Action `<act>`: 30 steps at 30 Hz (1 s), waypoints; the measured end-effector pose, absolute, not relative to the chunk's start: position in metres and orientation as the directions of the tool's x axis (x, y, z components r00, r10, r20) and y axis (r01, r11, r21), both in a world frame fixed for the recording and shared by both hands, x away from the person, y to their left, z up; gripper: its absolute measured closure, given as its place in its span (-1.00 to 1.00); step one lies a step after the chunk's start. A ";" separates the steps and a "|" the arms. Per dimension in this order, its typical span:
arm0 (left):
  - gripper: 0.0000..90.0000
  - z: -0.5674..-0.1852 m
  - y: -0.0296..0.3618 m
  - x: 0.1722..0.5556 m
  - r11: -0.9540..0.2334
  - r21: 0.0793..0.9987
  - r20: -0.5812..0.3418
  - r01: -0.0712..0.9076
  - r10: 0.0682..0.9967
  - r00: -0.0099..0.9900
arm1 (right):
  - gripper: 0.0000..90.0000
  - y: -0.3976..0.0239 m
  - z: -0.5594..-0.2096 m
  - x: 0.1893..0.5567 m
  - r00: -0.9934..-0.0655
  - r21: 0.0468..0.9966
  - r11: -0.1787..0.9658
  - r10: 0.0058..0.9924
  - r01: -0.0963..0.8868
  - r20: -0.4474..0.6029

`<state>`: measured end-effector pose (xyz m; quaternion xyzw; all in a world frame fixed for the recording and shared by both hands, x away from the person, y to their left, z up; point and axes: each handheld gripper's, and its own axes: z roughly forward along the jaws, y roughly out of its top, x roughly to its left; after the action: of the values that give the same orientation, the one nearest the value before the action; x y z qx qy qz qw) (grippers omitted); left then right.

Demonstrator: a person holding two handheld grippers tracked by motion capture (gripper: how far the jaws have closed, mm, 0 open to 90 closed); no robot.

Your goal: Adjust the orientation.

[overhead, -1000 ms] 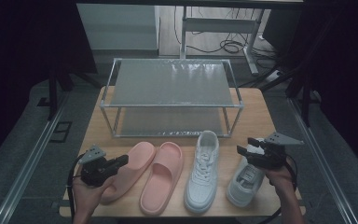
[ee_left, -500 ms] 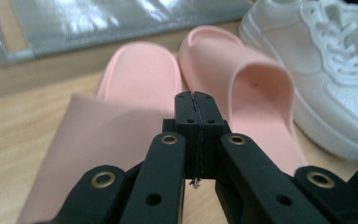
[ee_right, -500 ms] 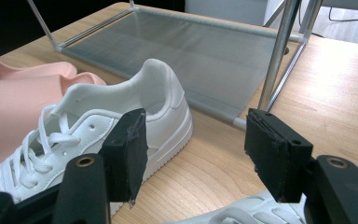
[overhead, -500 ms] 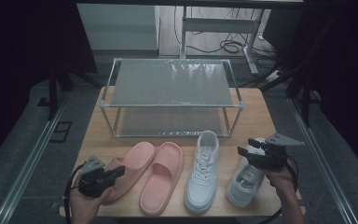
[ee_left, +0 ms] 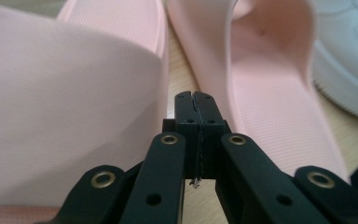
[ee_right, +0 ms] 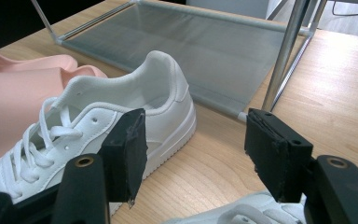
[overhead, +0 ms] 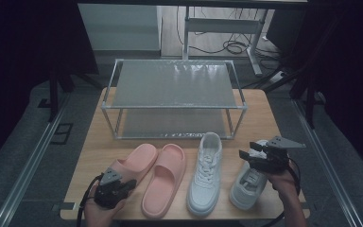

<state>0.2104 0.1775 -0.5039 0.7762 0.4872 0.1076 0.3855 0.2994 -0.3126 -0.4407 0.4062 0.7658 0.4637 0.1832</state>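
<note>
A: Pink slipper [overhead: 131, 166] lies lower left, long axis running up-right; our left gripper [overhead: 123, 187], jaws pressed together, sits at its heel.

B: We hold our right gripper [overhead: 246, 157] spread over the sneaker [overhead: 246, 182].

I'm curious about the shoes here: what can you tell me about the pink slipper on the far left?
The left pink slipper is a slide of soft-looking, matte, finely ribbed foam with a wide strap. It lies flat on the wooden table, angled, alongside its twin; whether they touch is unclear. The left hand-held gripper, jaws shut and empty, sits at its strap.
</note>
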 end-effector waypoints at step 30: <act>1.00 -0.521 0.199 0.216 -0.172 0.686 -0.210 0.707 0.883 0.419 | -0.13 -0.312 -0.446 0.301 -0.609 0.842 0.256 0.786 0.475 0.104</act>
<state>0.2160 0.1990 -0.5214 0.7563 0.5257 0.1188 0.3708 0.3006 -0.3123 -0.4463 0.4077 0.7738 0.4535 0.1714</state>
